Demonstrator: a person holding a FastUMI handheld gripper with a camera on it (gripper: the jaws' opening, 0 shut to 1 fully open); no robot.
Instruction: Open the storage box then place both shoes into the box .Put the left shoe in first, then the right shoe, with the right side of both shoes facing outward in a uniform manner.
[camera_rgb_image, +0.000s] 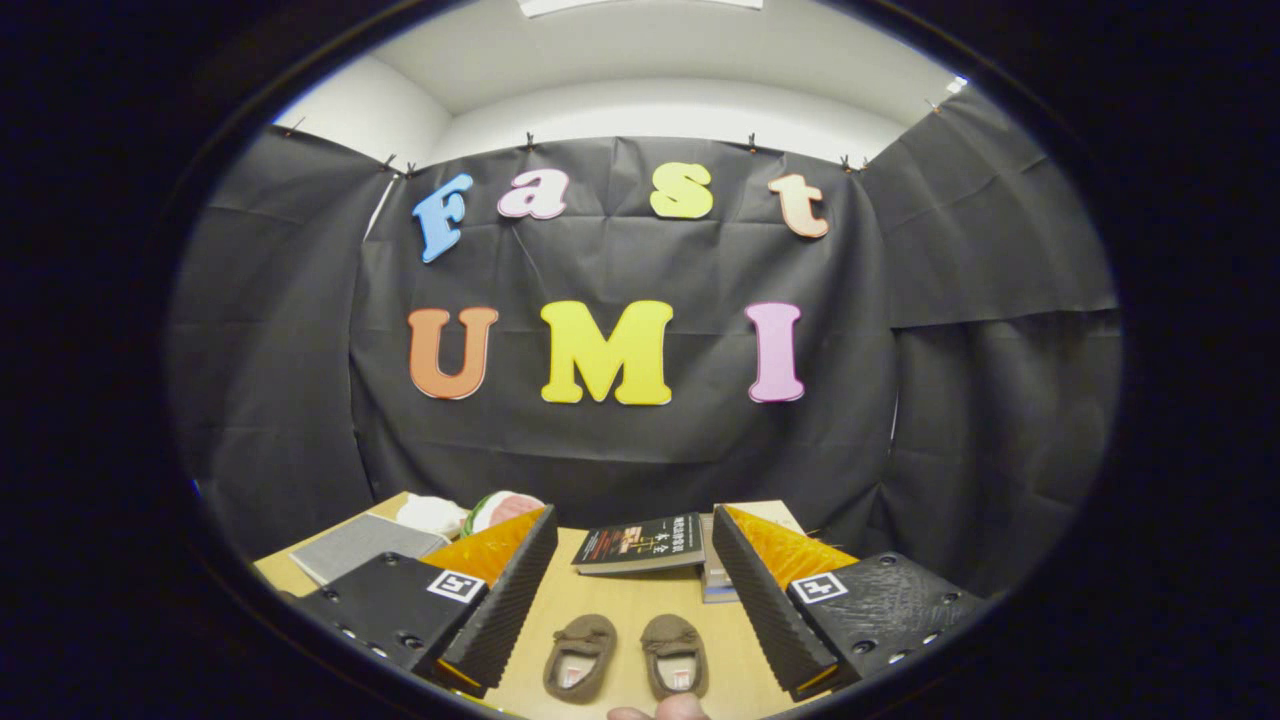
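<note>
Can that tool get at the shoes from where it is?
Probably yes. The tool is open, its fingers spread wide, and both shoes lie side by side on the bare table between the fingers, with nothing over them. The book lies beyond.

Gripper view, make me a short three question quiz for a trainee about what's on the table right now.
1. True or false: the gripper is shut on a shoe.
2. Where do the two brown shoes lie? A) between the fingers B) on the book C) beyond the book
3. What lies on the table just beyond the shoes?

Key: 1. False, the fingers stand open, holding nothing. 2. A. 3. A dark-covered book.
</note>
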